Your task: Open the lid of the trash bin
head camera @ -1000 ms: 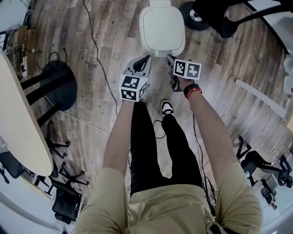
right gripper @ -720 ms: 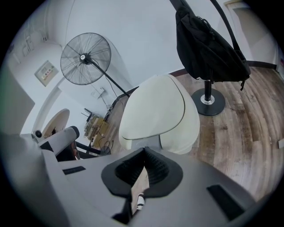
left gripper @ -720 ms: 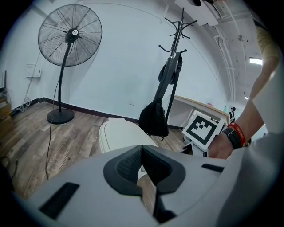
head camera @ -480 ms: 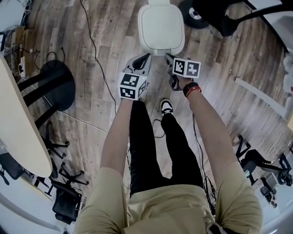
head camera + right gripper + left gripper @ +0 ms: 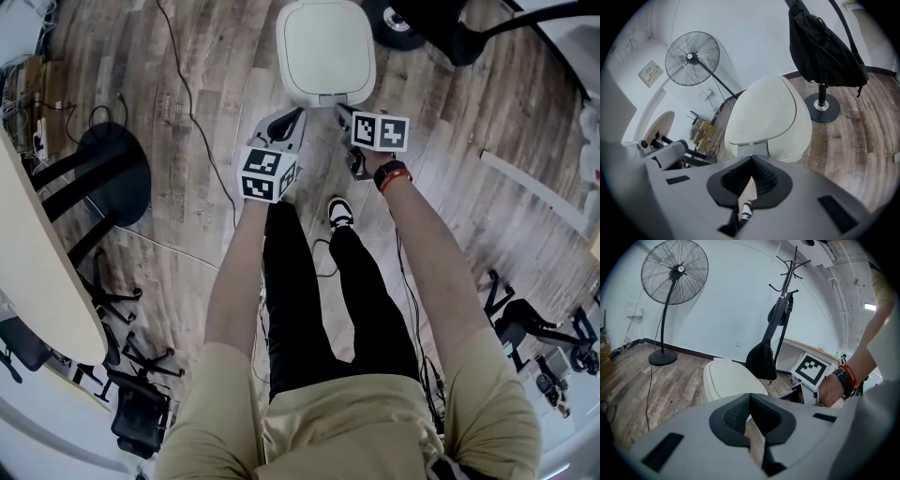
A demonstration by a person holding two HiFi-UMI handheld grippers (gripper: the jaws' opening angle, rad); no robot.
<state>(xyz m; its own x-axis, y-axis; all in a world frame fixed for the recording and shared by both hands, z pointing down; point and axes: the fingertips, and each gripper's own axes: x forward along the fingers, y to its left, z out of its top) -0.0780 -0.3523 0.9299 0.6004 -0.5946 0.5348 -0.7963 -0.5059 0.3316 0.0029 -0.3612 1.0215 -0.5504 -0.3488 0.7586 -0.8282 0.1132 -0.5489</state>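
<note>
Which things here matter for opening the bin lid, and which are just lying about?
Job: trash bin, its closed lid, left gripper, right gripper (both jaws shut, empty).
Lying about: standing fan, black bag on coat stand, table.

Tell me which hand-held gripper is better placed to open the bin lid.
Right, probably: the right hand-held gripper points straight at the grey panel under the front edge of the lid; the left hand-held gripper faces the bin off-centre.
</note>
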